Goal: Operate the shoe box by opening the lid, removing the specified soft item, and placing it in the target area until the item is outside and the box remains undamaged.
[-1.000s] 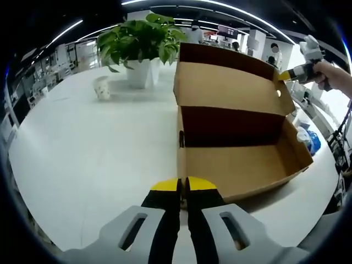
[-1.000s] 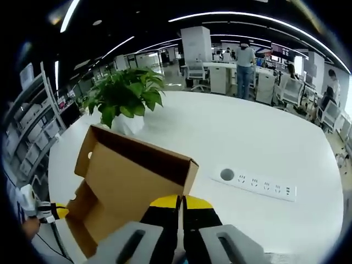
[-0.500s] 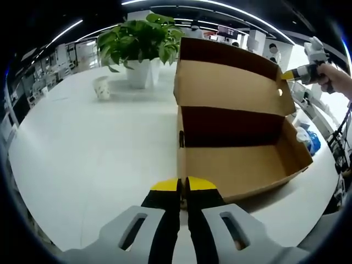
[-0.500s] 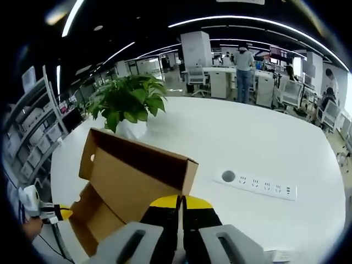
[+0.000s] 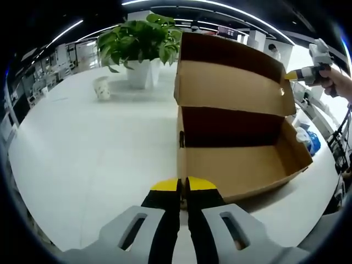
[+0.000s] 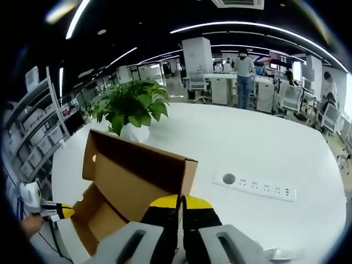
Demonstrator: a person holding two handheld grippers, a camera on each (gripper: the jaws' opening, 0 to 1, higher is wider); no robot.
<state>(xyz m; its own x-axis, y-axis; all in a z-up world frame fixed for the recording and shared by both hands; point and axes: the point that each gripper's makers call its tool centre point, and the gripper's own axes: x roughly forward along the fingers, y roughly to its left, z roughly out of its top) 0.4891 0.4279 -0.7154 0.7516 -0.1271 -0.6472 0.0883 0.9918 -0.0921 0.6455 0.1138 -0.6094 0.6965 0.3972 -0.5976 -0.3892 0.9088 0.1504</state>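
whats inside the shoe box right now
The shoe box shows bare cardboard floor and a dark back wall; no item is visible. Its near wall hides the front strip of floor.

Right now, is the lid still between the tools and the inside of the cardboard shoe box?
No. The brown cardboard lid stands raised, held up by the right tool. The box interior lies open; no soft item visible inside.

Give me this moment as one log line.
lid: raised | right gripper: shut on lid | left gripper: shut at shoe box front wall | box interior: no item visible
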